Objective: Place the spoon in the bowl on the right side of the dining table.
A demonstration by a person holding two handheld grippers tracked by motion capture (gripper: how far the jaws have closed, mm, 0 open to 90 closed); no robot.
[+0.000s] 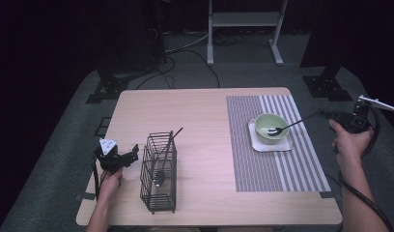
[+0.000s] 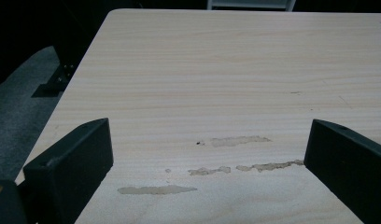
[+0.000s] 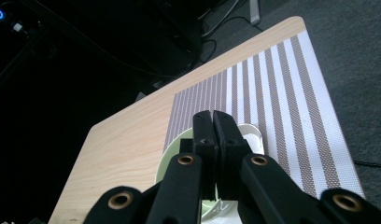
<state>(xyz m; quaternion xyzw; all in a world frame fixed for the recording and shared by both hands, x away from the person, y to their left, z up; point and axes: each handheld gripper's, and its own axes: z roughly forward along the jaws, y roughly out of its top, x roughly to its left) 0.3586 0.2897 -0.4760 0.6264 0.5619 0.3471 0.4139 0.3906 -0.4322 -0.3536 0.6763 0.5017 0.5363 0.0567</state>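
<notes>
spoon [image 1: 278,129]: bowl end resting inside green bowl [image 1: 271,127], dark handle slanting up and right over the rim toward right gripper [image 1: 352,121]; likely being set down or stirred there.
right gripper: off the table's right edge in the high view, jaws pressed together in its own view; cannot tell whether the handle tip is pinched between them.
green bowl: on a white square plate [image 1: 287,144], centred on striped placemat [image 1: 301,164]; laid like a place setting.
left gripper [image 1: 119,159]: near the table's [image 2: 216,70] left edge, just beside wire caddy [image 1: 159,174]; jaws wide apart with bare wood between, apparently idle or ready to steady the caddy.
wire caddy: upright, holding a second spoon [image 1: 162,170] leaning on its rim; probably the source of the cutlery.
</notes>
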